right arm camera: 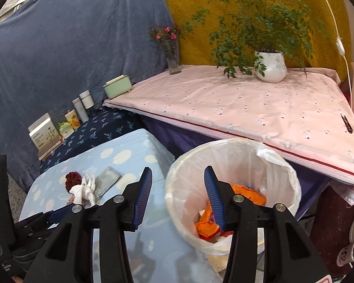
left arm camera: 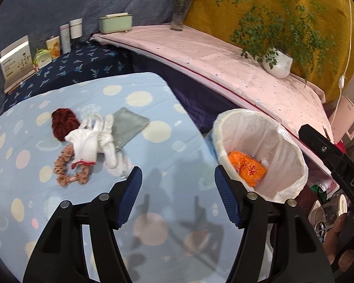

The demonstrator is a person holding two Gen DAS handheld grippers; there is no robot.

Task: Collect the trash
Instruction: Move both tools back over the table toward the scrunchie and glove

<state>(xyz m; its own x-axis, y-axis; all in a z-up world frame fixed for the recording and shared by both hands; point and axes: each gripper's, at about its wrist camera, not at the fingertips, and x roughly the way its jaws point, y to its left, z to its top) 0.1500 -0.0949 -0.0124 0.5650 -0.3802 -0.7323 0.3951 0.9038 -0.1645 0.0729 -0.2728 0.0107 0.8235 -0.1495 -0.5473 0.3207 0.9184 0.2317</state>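
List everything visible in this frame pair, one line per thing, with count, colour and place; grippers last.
trash bin: 1, white liner, beside the dotted table
wrapper: 1, orange, inside the bin
dotted table: 1, light blue cloth
glove: 1, white, on the dotted table
scrunchies: 2, dark red and tan, by the glove
cloth: 1, grey, beside the glove
potted plant: 1, white pot, on the pink table
flower vase: 1, glass, pink table's far corner
box: 1, pale green, by the blue backdrop
left gripper: black, blue pads, open, empty
right gripper: black, blue pads, open, empty, above the bin's rim
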